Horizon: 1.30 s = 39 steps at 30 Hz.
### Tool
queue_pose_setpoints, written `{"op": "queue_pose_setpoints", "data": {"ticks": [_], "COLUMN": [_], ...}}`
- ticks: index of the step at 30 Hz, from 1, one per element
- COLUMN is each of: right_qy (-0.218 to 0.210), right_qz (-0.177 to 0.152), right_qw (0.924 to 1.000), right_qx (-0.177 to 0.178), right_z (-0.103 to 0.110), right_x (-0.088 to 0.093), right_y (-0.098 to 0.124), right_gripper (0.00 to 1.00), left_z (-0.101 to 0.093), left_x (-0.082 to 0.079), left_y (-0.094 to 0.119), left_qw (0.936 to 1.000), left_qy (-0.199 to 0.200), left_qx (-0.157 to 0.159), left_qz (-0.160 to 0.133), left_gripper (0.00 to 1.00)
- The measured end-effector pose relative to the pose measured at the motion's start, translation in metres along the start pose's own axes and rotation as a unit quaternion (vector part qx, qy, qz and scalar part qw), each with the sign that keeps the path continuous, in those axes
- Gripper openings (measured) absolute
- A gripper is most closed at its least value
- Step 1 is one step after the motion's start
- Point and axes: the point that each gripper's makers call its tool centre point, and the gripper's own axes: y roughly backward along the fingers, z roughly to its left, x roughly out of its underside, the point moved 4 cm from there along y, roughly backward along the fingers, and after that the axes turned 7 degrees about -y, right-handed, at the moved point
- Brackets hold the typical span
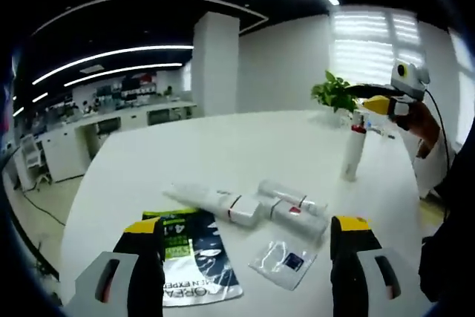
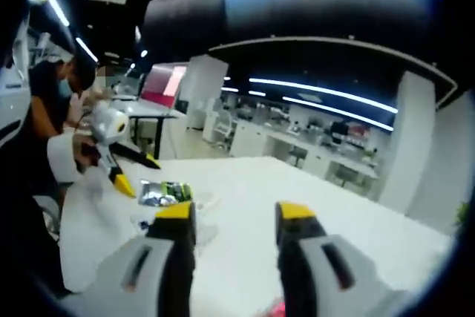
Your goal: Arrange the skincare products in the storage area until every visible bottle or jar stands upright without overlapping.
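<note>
A white bottle with a red cap (image 1: 354, 150) stands upright on the white table (image 1: 223, 146), right of centre. Three white tubes with red bands lie flat: a long one (image 1: 215, 202), and two side by side (image 1: 291, 197) (image 1: 298, 218). A green and dark blue sachet (image 1: 189, 254) and a small clear sachet (image 1: 282, 261) lie flat nearer me. My left gripper (image 1: 249, 257) is open above the sachets with nothing in it. My right gripper (image 1: 364, 96) hovers just above the upright bottle; its own view shows it (image 2: 234, 231) open and holding nothing. In that view the left gripper (image 2: 141, 176) hangs near the green sachet (image 2: 165, 192).
A potted green plant (image 1: 334, 93) stands at the table's far edge behind the bottle. A person (image 2: 52, 102) is at the left of the right gripper view. Desks and a white pillar (image 1: 215, 64) stand beyond the table. Bare tabletop stretches to the far left.
</note>
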Motion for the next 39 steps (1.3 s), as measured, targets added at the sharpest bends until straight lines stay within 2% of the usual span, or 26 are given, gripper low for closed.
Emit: {"op": "queue_pose_setpoints", "data": {"ticks": [5, 9, 15, 24, 26, 28, 32, 35, 37, 39], "right_qy": [-0.048, -0.055, -0.077, -0.081, -0.082, -0.074, -0.080, -0.088, -0.099, -0.108], "right_qz": [0.016, 0.031, 0.054, 0.100, 0.112, 0.124, 0.150, 0.165, 0.178, 0.185], "right_qw": [0.9981, 0.9969, 0.9934, 0.9870, 0.9856, 0.9841, 0.9789, 0.9743, 0.9693, 0.9658], "right_qx": [-0.037, -0.047, -0.065, -0.096, -0.096, -0.103, -0.113, -0.125, -0.138, -0.146], "right_z": [0.015, 0.023, 0.030, 0.041, 0.040, 0.042, 0.042, 0.042, 0.045, 0.046], "right_x": [0.013, 0.023, 0.035, 0.050, 0.051, 0.052, 0.059, 0.065, 0.069, 0.073], "right_y": [-0.022, -0.037, -0.057, -0.092, -0.102, -0.112, -0.129, -0.141, -0.148, -0.156], "right_gripper": [0.40, 0.40, 0.40, 0.40, 0.40, 0.41, 0.42, 0.46, 0.50, 0.52], "left_z": [0.005, 0.010, 0.015, 0.026, 0.031, 0.035, 0.044, 0.049, 0.051, 0.050], "left_x": [0.001, 0.003, -0.002, 0.005, 0.002, 0.002, -0.002, -0.001, 0.001, 0.007], "left_y": [-0.005, -0.011, -0.019, -0.034, -0.039, -0.043, -0.050, -0.056, -0.062, -0.065], "left_qw": [0.9999, 0.9998, 0.9997, 0.9981, 0.9986, 0.9978, 0.9959, 0.9942, 0.9936, 0.9891], "left_qy": [0.004, -0.001, 0.008, 0.020, 0.006, -0.008, -0.009, 0.004, 0.028, 0.058], "left_qx": [0.009, 0.011, 0.024, 0.041, 0.036, 0.037, 0.043, 0.050, 0.057, 0.073], "left_qz": [0.011, 0.019, 0.000, 0.040, 0.038, 0.054, 0.079, 0.095, 0.093, 0.114], "left_gripper": [0.94, 0.93, 0.89, 0.87, 0.85, 0.84, 0.83, 0.83, 0.83, 0.83]}}
